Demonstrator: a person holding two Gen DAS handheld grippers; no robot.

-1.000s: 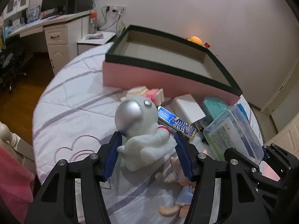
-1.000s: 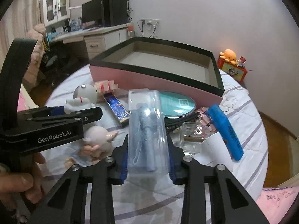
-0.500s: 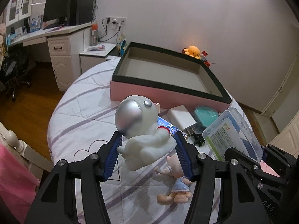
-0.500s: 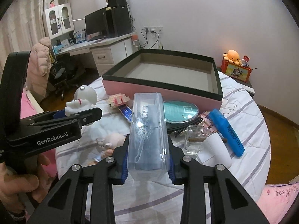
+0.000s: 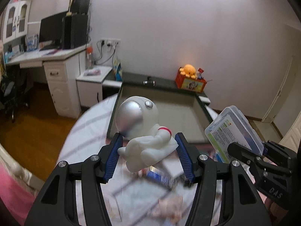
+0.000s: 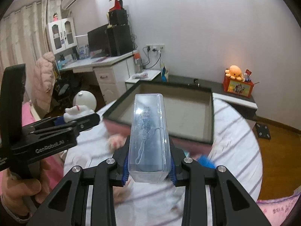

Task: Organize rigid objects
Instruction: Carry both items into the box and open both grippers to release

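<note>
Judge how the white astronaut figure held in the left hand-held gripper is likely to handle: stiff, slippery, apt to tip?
The astronaut figure looks like stiff moulded plastic, keeping its shape between the left hand-held gripper pads. Its glossy, rounded body could slip or twist in the grip. The big helmet probably makes it top-heavy, so it may tip or roll when set in the box.

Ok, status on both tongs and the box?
Left tongs shut on astronaut figure. Right tongs shut on clear case. Both held above table. Pink box ahead, empty, path clear.
</note>
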